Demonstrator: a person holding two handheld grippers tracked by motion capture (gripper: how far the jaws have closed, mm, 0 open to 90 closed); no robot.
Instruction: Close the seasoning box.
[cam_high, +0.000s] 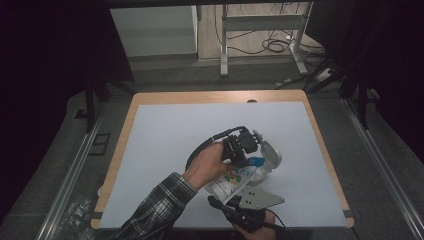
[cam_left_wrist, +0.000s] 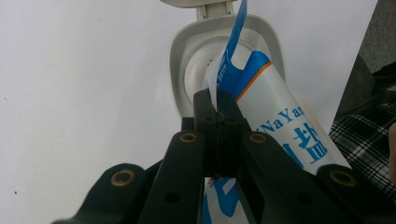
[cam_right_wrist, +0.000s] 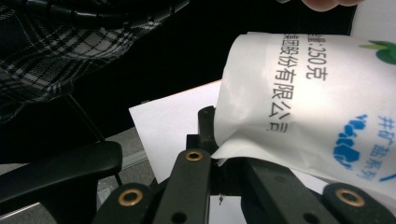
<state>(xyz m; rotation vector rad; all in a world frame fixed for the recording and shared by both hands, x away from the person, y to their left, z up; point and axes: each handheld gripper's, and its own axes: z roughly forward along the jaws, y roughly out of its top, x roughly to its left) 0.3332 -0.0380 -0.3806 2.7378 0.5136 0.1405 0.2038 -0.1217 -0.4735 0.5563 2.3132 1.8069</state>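
A white salt bag (cam_high: 235, 184) with blue and green print hangs tilted between both grippers over the white mat (cam_high: 170, 145). My left gripper (cam_high: 245, 159) is shut on the bag's torn blue upper corner (cam_left_wrist: 233, 56). That corner points into a white round container (cam_high: 272, 156) whose flip lid stands open. In the left gripper view the black jaws (cam_left_wrist: 215, 100) meet on the bag's edge, with the container's rim (cam_left_wrist: 177, 60) right behind. My right gripper (cam_high: 222, 200) is shut on the bag's lower seam; its jaws (cam_right_wrist: 214, 135) pinch the white fold of the bag (cam_right_wrist: 303, 107).
The mat lies on a wooden table (cam_high: 320, 145) whose front edge is near the right gripper. A plaid sleeve (cam_high: 155, 205) crosses the near left part. Desk legs (cam_high: 224, 45) and cables (cam_high: 277, 45) stand beyond the far edge. Crumpled plastic (cam_high: 75, 212) lies off the table's near left.
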